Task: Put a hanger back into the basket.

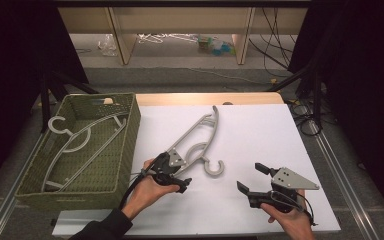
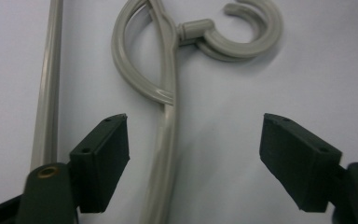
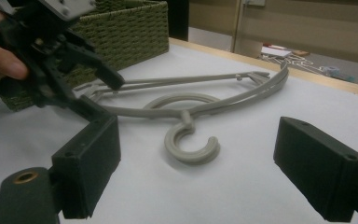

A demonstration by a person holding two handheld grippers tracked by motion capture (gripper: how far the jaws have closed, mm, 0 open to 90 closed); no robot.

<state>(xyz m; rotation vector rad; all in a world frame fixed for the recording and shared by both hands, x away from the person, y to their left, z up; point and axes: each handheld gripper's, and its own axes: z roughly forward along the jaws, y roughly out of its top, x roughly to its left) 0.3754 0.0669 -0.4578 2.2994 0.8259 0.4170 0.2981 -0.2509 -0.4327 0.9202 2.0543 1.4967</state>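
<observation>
Grey hanger [image 1: 196, 141] lies flat on white counter [image 1: 260, 135], hook end toward person, just right of green basket [image 1: 127, 150]

Left tongs [image 2: 196, 158] wide open, straddle lower arm of hanger near its neck; arm runs between pads, closer to left pad, not pressed

Right tongs [image 3: 196, 172] wide open, hold nothing, stand apart to right; hook [image 3: 191, 144] lies on counter just ahead of them

Second hanger [image 1: 80, 145] rests inside basket
</observation>
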